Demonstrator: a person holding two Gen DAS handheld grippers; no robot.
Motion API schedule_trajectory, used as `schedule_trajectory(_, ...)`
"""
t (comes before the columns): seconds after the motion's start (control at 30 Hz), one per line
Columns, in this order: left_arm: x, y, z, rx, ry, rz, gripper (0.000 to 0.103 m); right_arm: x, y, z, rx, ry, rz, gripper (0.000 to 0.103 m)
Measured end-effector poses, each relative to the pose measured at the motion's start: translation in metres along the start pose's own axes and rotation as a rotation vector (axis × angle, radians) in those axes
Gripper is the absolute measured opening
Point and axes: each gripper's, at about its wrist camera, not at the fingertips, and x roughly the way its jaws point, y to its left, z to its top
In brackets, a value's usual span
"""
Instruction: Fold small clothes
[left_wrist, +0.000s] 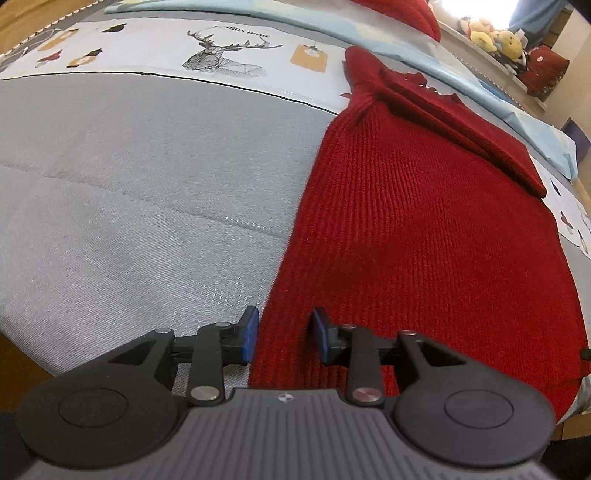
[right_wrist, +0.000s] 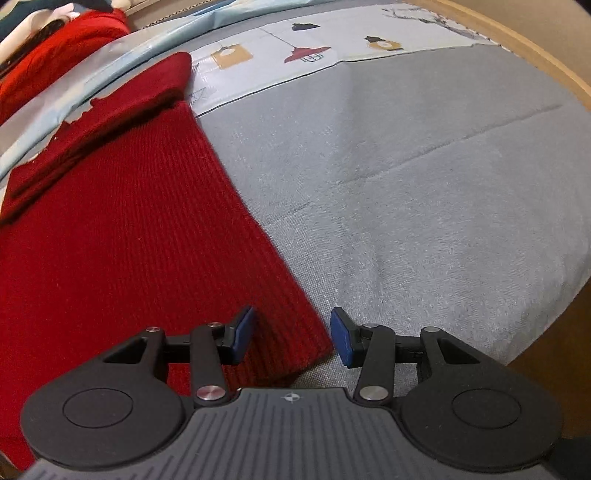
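Both grippers, left (left_wrist: 283, 334) and right (right_wrist: 293, 334), stand parted and empty over near corners of a red knit sweater (left_wrist: 424, 229) on a grey bedspread (left_wrist: 147, 184).

Sweater (left_wrist: 424, 229) lies flat on the bed (left_wrist: 129, 184), sleeves folded across its far end. Left gripper (left_wrist: 284, 334) sits over the near left corner, sweater's left edge between the jaws. Right gripper (right_wrist: 291, 334) sits over the near right corner, the corner between its jaws. Printed sheet (left_wrist: 166, 48) beyond the sweater; plush toys (left_wrist: 491, 35) on a ledge behind the bed.
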Motion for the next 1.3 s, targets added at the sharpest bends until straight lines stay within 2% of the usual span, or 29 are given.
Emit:
schedule_trajectory(0.27,0.000,-0.001,-0.002,0.005,-0.001,-0.001,0.034,-0.006,0.001,-0.003,0.000,-0.018,-0.013,0.049)
schedule_trajectory(0.4,0.000,-0.003,-0.002,0.008,0.001,0.002,0.034,-0.011,-0.009,0.001,0.042,-0.060,-0.045,0.049)
schedule_trajectory(0.5,0.001,-0.003,-0.001,0.010,0.004,0.003,0.034,-0.006,-0.015,0.003,0.065,-0.039,-0.041,0.050)
schedule_trajectory(0.77,0.003,-0.005,-0.001,0.024,0.003,0.008,0.034,0.003,-0.004,0.004,-0.007,-0.036,-0.072,0.052)
schedule_trajectory(0.9,0.003,-0.007,-0.001,0.026,0.003,0.009,0.034,0.003,0.001,0.002,-0.039,-0.032,-0.056,0.052)
schedule_trajectory(1.03,0.003,-0.007,-0.001,0.029,0.004,0.009,0.034,0.003,0.011,0.000,-0.082,-0.019,0.005,0.049)
schedule_trajectory(1.13,0.003,-0.008,-0.002,0.031,0.004,0.011,0.034,0.002,0.012,0.000,-0.081,-0.016,0.008,0.049)
schedule_trajectory(1.27,0.003,-0.008,-0.002,0.032,0.004,0.011,0.034,0.003,0.010,0.001,-0.063,-0.012,0.026,0.037)
schedule_trajectory(1.3,0.003,-0.008,-0.002,0.033,0.003,0.012,0.034,0.002,0.010,0.001,-0.064,-0.012,0.036,0.025)
